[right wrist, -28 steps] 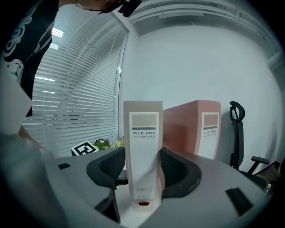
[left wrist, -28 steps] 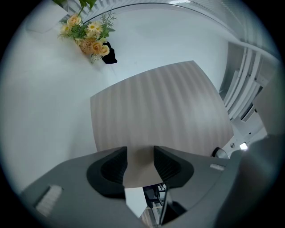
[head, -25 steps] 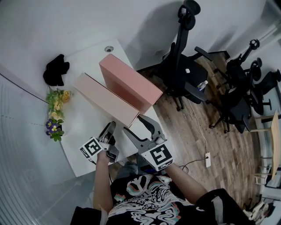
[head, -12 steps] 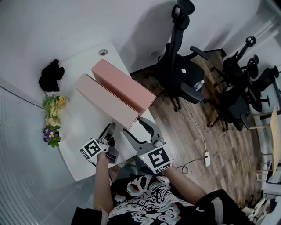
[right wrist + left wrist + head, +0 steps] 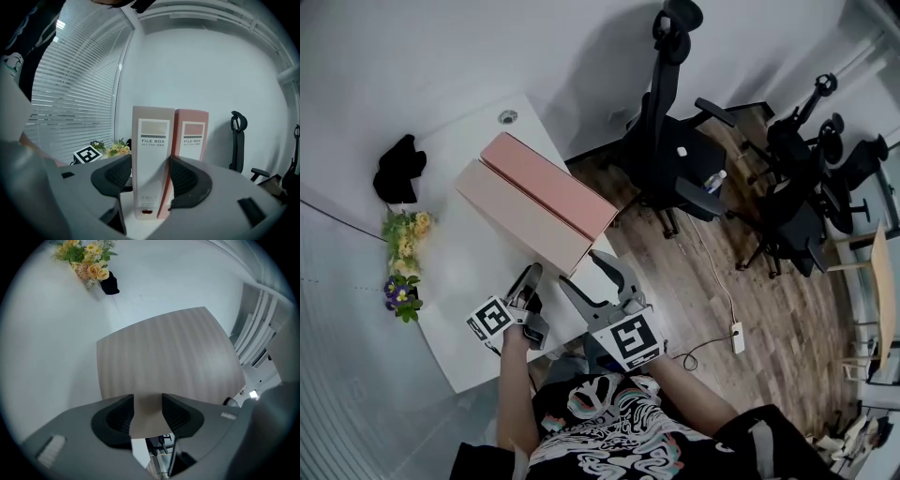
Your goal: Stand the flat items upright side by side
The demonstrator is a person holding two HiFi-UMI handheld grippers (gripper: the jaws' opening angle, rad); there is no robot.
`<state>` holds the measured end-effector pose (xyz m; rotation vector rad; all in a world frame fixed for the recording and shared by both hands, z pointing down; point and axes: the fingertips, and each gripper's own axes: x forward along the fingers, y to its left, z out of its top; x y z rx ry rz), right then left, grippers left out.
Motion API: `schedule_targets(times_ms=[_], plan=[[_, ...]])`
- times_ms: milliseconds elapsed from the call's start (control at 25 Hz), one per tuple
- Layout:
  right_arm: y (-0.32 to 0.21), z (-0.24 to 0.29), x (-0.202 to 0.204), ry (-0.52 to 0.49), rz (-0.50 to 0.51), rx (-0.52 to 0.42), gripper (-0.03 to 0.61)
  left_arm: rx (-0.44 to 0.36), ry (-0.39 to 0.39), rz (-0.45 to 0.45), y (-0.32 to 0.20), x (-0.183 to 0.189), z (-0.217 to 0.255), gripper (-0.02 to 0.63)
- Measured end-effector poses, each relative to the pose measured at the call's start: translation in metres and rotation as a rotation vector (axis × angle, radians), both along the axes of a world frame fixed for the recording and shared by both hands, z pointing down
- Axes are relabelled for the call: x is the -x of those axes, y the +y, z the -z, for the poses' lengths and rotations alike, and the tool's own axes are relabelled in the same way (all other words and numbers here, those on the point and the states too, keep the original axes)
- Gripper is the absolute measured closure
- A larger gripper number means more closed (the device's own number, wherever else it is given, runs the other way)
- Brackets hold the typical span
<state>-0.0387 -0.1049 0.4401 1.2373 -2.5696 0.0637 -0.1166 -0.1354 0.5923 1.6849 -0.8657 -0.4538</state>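
Two file boxes stand upright and touching on the white table (image 5: 478, 300), the beige file box (image 5: 152, 140) to the left of the pink file box (image 5: 192, 136), so the task looks all but finished. The right gripper (image 5: 581, 269) has its jaws apart, framing the beige spine with no pad clearly pressing on it. The left gripper (image 5: 147, 404) is likewise parted, pointing at that box's broad side. The likely risk is a careless nudge: the beige box has no support on its open left side, and a knock from either gripper could tip or skew it away from its neighbour. Only the right gripper view shows the "FILE BOX" labels and both bases level on the table. Only the head view shows how close the boxes' near ends sit to the table edge, with office chairs (image 5: 675, 159) beyond.
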Motion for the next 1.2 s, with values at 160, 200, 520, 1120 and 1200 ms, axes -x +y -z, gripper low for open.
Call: schedule_targets(times_ms=[160, 200, 520, 1120, 1200], plan=[[0.000, 0.000, -0.002, 0.006, -0.004, 0.003, 0.321, 0.002, 0.001, 0.004, 0.000, -0.001, -0.001, 0.437], [0.001, 0.000, -0.003, 0.008, -0.005, 0.001, 0.322, 0.004, -0.003, 0.005, 0.000, -0.001, -0.001, 0.437], [0.012, 0.004, -0.009, 0.007, -0.033, -0.012, 0.361, -0.041, -0.025, 0.023, 0.004, 0.007, 0.014, 0.440], [0.017, 0.025, -0.038, -0.158, -0.008, -0.004, 0.578, -0.450, -0.554, 0.045, 0.035, 0.007, 0.126, 0.591], [0.016, 0.027, -0.045, -0.166, -0.001, 0.001, 0.578, -0.469, -0.624, 0.083, 0.039, 0.005, 0.141, 0.612]])
